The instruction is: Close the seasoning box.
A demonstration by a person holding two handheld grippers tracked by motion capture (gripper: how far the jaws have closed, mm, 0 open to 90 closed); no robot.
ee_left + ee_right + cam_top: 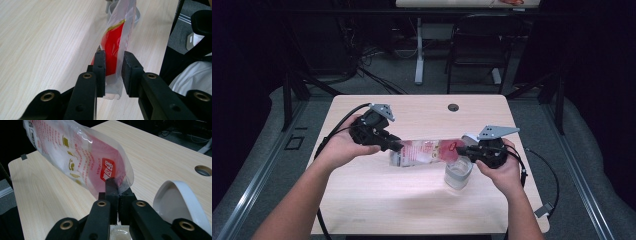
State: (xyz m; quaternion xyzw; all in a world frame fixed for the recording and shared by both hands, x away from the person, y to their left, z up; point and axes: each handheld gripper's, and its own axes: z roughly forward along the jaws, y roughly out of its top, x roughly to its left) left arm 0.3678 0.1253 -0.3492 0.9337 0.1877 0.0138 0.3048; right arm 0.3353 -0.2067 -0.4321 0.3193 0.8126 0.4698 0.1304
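The person's two forearms enter from the near edge of the table (362, 210), each hand carrying a gripper. The right gripper (467, 149) sits at the right of the tabletop, and its jaws are pressed together on one end of a clear plastic pouch (427, 151) with red printing. In the right gripper view, the pouch (82, 160) rises from between the closed pads and leans away to the left, held clear of the wood.

Directly beneath the right gripper stands a clear cup (458, 172) on the table. A white lid (180, 202) shows just beside the jaws in the right gripper view.

The left gripper (396, 146) holds the opposite end. In the left gripper view, its jaws pinch the sealed bottom edge of the pouch (115, 45), with the red panel running between the pads (100, 65).

The pouch hangs stretched roughly level between the two grippers above the middle of the table.

Farther off, a round cable hole (453, 107) lies near the far edge, and a chair (477, 45) stands beyond the table.
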